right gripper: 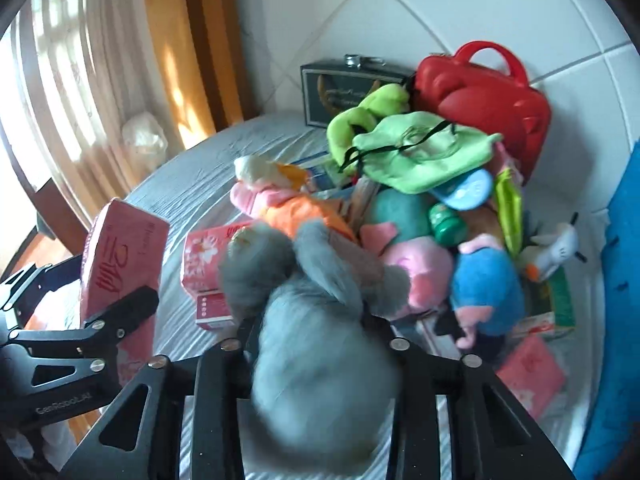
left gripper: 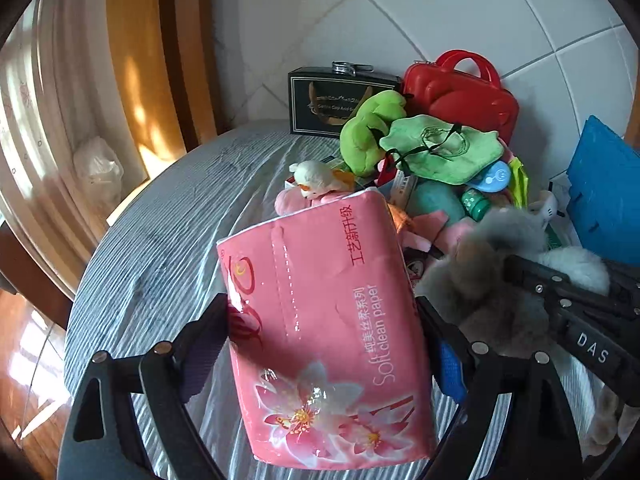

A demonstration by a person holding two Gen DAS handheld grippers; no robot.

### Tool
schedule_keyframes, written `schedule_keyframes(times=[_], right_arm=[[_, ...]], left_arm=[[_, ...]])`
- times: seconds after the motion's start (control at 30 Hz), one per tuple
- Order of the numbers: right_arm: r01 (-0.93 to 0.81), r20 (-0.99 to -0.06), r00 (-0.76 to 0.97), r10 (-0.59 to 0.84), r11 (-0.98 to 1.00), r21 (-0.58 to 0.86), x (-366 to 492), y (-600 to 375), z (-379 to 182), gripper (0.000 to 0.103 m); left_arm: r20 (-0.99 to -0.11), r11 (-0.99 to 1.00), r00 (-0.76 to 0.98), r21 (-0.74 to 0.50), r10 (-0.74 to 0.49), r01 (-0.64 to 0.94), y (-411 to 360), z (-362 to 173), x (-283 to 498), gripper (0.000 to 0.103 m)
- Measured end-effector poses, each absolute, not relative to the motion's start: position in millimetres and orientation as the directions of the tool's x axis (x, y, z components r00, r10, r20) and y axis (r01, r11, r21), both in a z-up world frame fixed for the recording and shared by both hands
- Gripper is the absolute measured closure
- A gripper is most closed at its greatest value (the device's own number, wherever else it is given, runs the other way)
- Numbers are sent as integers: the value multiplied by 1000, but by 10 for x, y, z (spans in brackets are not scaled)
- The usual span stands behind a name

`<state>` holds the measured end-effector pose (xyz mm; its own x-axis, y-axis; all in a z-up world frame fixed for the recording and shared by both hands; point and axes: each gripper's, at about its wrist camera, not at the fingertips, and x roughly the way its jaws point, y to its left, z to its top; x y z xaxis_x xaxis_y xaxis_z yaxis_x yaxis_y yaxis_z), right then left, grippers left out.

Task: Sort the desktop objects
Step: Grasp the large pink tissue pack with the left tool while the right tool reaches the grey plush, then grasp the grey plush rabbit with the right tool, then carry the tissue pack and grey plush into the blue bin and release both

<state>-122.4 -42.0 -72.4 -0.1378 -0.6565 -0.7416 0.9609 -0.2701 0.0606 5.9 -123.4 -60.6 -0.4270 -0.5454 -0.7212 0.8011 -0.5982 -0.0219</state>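
Nearest, the left gripper (left gripper: 320,344) had its fingers clamped on a pink plastic-wrapped pack of soft tissue paper (left gripper: 320,320), raised off the striped grey tabletop (left gripper: 160,260). To its right, the right gripper (right gripper: 316,320) gripped a fluffy grey plush toy (right gripper: 320,340). Farther back, a heap of plush toys (right gripper: 420,220), a red plastic carry case (right gripper: 484,100) and a black gift box (left gripper: 320,100) waited unsorted, suggesting the sorting was barely begun.

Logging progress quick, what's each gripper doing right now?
Left gripper: closed on the pink tissue pack.
Right gripper: closed on the grey plush toy.
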Motion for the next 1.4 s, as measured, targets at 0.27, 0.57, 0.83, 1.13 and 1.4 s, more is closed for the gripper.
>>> schedule_keyframes(times=[0.27, 0.57, 0.83, 1.13, 1.4], right_arm=[[938, -858, -93, -506, -334, 95, -1381, -146, -1169, 93], [952, -947, 7, -322, -288, 105, -1146, 249, -1969, 43], [954, -956, -11, -292, -289, 77, -1101, 81, -2311, 38], [949, -879, -63, -473, -301, 94, -1153, 284, -1643, 66], [932, -745, -183, -641, -354, 76, -1417, 700, -694, 66]], left_arm=[[-814, -615, -354, 6, -461, 788, -1171, -1112, 5, 14], [-926, -673, -255, -2, -278, 740, -816, -2039, 166, 14], [-921, -719, -244, 55, -305, 693, -659, -2060, 53, 14], [-869, -732, -334, 47, -366, 680, -583, -1565, -13, 14], [-730, -777, -513, 39, -452, 629, -289, -681, -346, 14]])
